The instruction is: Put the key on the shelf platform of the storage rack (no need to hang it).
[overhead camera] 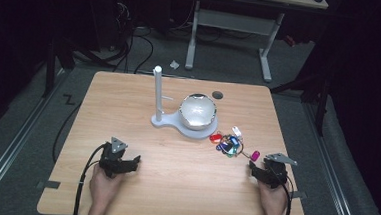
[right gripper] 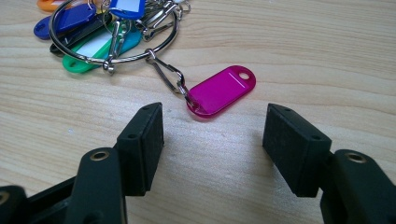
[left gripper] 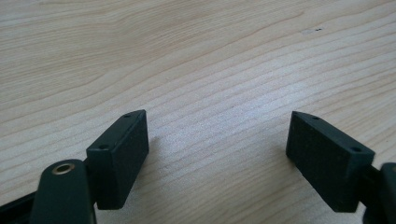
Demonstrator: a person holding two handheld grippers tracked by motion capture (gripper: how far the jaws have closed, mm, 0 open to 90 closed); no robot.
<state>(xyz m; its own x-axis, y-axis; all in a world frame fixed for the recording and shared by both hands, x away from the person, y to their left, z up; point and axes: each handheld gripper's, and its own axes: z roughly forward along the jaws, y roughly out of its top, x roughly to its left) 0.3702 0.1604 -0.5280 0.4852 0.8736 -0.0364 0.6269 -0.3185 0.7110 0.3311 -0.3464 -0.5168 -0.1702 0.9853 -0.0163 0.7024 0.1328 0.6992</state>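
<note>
Nearest, at the table's [overhead camera: 128, 103] six-o'clock edge in the high view: two hands, each holding a black two-jaw gripper with a trailing cable and a grey three-cornered plate on top. Left hand [overhead camera: 104, 186] at about seven o'clock of the tabletop; its left gripper [overhead camera: 134, 161] rests low over bare wood, jaws spread wide apart, nothing between them; the left gripper view confirms pale wood grain alone between the two black pads [left gripper: 119, 156]. Right hand [overhead camera: 273, 200] at about five o'clock; its right gripper [overhead camera: 253, 170] likewise stands with jaws apart and empty, pads [right gripper: 142, 144] set low over the wood. Just beyond the right gripper's jaws, toward twelve o'clock in the right gripper view: one magenta key tag [right gripper: 221, 90], lying flat, apart from both pads, joined by a small metal clip to a large metal ring [right gripper: 114, 35]. On that ring, farther on: a cluster of key tags [overhead camera: 228, 142] in blue, green, teal, orange and white, heaped together. Beyond the cluster, near table centre: a white stand [overhead camera: 157, 119] with an upright white post [overhead camera: 156, 93], and on its base a shiny rounded silver bowl [overhead camera: 197, 111]. Farther, at one o'clock of the bowl: a small dark round hole [overhead camera: 217, 94] in the tabletop. Past the table: grey floor, cables, and the white legs of a second desk [overhead camera: 267, 52].
</note>
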